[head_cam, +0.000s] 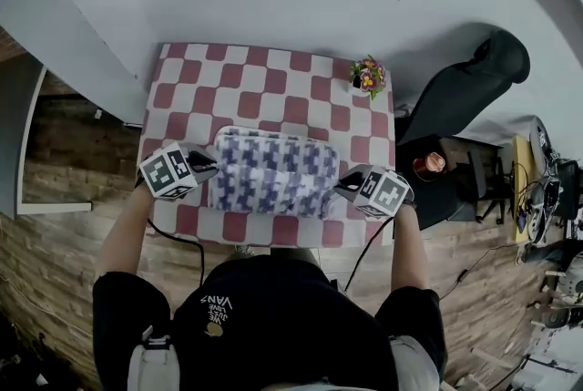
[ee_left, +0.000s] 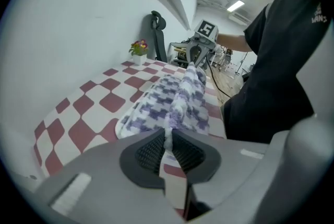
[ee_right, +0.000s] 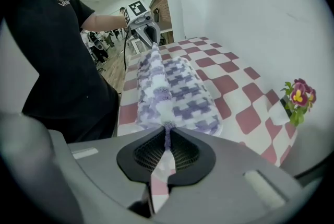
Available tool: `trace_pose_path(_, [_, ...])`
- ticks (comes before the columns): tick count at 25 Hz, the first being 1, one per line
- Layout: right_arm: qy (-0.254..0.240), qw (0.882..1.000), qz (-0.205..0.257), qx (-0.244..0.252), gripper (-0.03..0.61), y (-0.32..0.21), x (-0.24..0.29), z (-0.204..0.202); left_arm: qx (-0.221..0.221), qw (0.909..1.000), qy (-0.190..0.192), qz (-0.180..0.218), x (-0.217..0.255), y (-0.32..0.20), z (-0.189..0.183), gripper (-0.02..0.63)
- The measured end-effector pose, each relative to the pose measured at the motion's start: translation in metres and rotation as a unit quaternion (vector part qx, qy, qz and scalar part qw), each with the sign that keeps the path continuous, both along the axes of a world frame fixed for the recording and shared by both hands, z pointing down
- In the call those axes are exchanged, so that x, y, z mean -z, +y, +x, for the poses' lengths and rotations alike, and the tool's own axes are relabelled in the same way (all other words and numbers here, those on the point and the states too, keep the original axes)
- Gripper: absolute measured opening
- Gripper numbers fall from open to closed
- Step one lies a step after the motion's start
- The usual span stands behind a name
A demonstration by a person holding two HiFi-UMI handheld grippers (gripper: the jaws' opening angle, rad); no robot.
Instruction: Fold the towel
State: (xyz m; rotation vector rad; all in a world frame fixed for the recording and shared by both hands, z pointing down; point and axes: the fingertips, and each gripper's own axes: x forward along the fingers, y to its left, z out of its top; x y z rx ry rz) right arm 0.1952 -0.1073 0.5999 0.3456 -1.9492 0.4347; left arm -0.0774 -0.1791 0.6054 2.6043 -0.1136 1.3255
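The left gripper [head_cam: 208, 167] and right gripper [head_cam: 347, 186] each pinch a near corner of the towel [head_cam: 271, 172], which could slip out if tugged.

- The towel [head_cam: 271, 172] is white with a purple houndstooth pattern and is doubled over.
- It lies across the near part of the checked worktop [head_cam: 273, 79].
- Its near edge stands up as a ridge, pinched at either end by the left tool [head_cam: 202, 169] and the right tool [head_cam: 348, 187].

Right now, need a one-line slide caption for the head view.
Left gripper and right gripper pinch opposite ends of the purple-and-white towel on a red-checked tablecloth.
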Motion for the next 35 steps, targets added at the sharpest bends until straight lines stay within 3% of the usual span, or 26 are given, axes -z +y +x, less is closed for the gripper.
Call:
trace_pose_path(5, [-0.011, 1.000, -0.022, 0.009, 0.026, -0.053, -0.024, 0.005, 0.056, 0.9981, -0.012, -0.025, -0.021, -0.041, 0.001, 0.038])
trace_pose_path(11, [-0.018, 0.999, -0.048, -0.019, 0.029, -0.087, -0.054, 0.011, 0.117, 0.9924, -0.022, -0.031, -0.046, -0.075, 0.008, 0.038])
trace_pose_path(15, [-0.005, 0.997, -0.021, -0.068, 0.059, -0.109, -0.068, 0.018, 0.157, 0.9867, -0.039, -0.023, -0.062, -0.091, 0.007, 0.040])
trace_pose_path(17, [0.000, 0.995, -0.005, -0.104, 0.118, -0.119, -0.071, 0.027, 0.173, 0.9837, -0.043, -0.020, -0.068, -0.095, 0.007, 0.048])
trace_pose_path(19, [-0.006, 0.989, 0.005, -0.145, 0.165, -0.125, -0.069, 0.035, 0.196, 0.9800, -0.035, -0.014, -0.070, -0.099, 0.005, 0.056])
trace_pose_path(22, [-0.021, 0.980, 0.024, -0.198, 0.177, -0.125, -0.061, 0.046, 0.237, 0.9714, -0.006, 0.009, -0.063, -0.109, -0.002, 0.130])
trace_pose_path(25, [-0.041, 0.964, 0.065, -0.253, 0.204, -0.125, -0.050, 0.057, 0.275, 0.9606, 0.011, 0.036, -0.052, -0.117, -0.012, 0.161])
trace_pose_path(29, [-0.038, 0.929, 0.146, -0.338, 0.206, -0.124, -0.032, 0.081, 0.306, 0.9457, 0.028, 0.106, -0.027, -0.121, -0.026, 0.161])
trace_pose_path(33, [-0.079, 0.881, 0.219, -0.411, 0.200, -0.104, -0.002, 0.078, 0.266, 0.9420, 0.056, 0.198, 0.009, -0.097, -0.014, 0.161])
trace_pose_path(35, [-0.115, 0.873, 0.251, -0.403, 0.177, -0.088, 0.014, 0.051, 0.225, 0.9453, 0.062, 0.227, 0.016, -0.071, 0.000, 0.161])
